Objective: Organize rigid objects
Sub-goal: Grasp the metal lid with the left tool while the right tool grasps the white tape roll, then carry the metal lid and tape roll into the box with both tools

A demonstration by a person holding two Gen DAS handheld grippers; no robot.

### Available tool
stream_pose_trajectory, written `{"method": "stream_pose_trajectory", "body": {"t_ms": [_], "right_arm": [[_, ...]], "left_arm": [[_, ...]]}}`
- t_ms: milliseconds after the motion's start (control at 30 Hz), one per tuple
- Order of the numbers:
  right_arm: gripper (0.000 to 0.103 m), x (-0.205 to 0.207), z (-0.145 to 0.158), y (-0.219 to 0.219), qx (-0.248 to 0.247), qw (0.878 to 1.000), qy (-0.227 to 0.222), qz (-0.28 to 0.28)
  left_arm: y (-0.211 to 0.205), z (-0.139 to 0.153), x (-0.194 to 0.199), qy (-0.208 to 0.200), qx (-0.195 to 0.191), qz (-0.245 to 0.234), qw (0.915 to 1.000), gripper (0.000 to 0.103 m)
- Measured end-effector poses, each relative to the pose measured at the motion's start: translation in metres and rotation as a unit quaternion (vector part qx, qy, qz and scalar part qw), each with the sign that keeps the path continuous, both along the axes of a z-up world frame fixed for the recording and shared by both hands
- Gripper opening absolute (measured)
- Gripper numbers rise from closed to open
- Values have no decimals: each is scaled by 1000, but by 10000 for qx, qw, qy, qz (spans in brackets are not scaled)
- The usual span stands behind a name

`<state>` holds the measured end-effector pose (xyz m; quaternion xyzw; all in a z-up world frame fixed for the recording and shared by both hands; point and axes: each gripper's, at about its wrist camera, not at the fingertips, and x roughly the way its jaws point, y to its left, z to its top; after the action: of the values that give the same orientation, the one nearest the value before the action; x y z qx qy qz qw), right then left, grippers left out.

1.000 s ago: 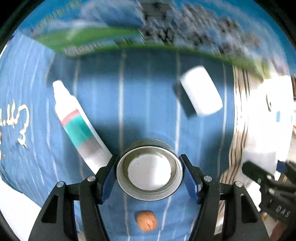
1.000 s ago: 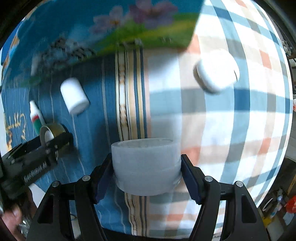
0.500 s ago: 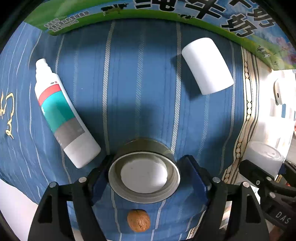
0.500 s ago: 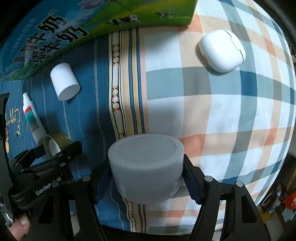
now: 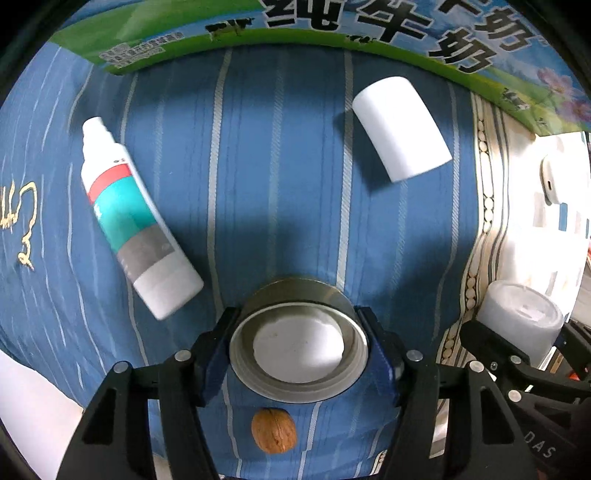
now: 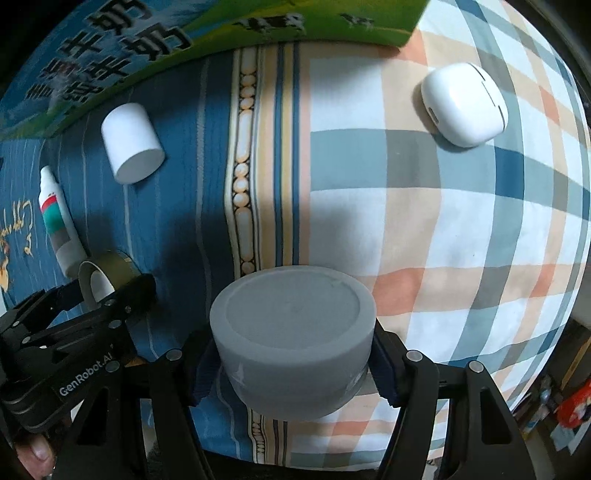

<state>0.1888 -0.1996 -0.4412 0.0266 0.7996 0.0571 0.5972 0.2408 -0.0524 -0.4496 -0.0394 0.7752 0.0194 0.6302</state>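
Left wrist view first: on the far left of the blue striped cloth (image 5: 280, 155) a white bottle (image 5: 136, 221) with a red and green label lies on its side. Next to it, in the middle, your left tongs (image 5: 299, 350) are closed on a tape roll (image 5: 299, 350), with a finger pressed to each side of it. The roll looks tipped up, with its open side facing the camera. A brown walnut (image 5: 274, 429) sits on the cloth just below the roll. Up and to the right, a white cap (image 5: 400, 127) lies on its side, near the green milk box (image 5: 332, 33) along the back.

Right wrist view now: your left tongs (image 6: 107, 291) show at the left edge with the roll. In the middle, your right tongs (image 6: 295, 350) are closed on a gray round jar (image 6: 293, 332), one finger on each side. It sits over the line where the blue cloth meets the checked cloth (image 6: 461, 221). Far to the right, a white earbud case (image 6: 463, 103) rests alone on the checked cloth.

The sorting looks only partly done. You have two things in your tongs, and neither one is put down yet. The bottle, the cap, the walnut and the case lie spread apart. No tray or bin shows, so I cannot tell where things should go.
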Motion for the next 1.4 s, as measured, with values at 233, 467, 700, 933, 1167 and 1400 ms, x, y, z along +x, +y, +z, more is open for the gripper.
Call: {"method": "stream_pose_trajectory", "body": {"t_ms": [233, 467, 700, 933, 1167, 1400], "right_arm": [[70, -2, 30, 2, 209, 9995, -230, -9], [70, -1, 75, -11, 587, 9969, -504, -123], [70, 31, 155, -26, 1053, 9888, -1025, -243], [70, 83, 217, -21, 1194, 9790, -1607, -389], [70, 162, 184, 2, 644, 9767, -1972, -545], [70, 218, 108, 11, 113, 9801, -1856, -694]], "left_arm": [[-12, 34, -5, -344, -96, -13, 9994, 62], [-17, 90, 5, -815, -394, 37, 9959, 62], [-7, 169, 33, -1474, -831, 52, 9856, 62], [23, 210, 87, -1802, -815, 47, 9802, 62], [40, 172, 160, -1433, -637, 113, 9876, 62], [55, 114, 207, -998, -471, 156, 9938, 62]]}}
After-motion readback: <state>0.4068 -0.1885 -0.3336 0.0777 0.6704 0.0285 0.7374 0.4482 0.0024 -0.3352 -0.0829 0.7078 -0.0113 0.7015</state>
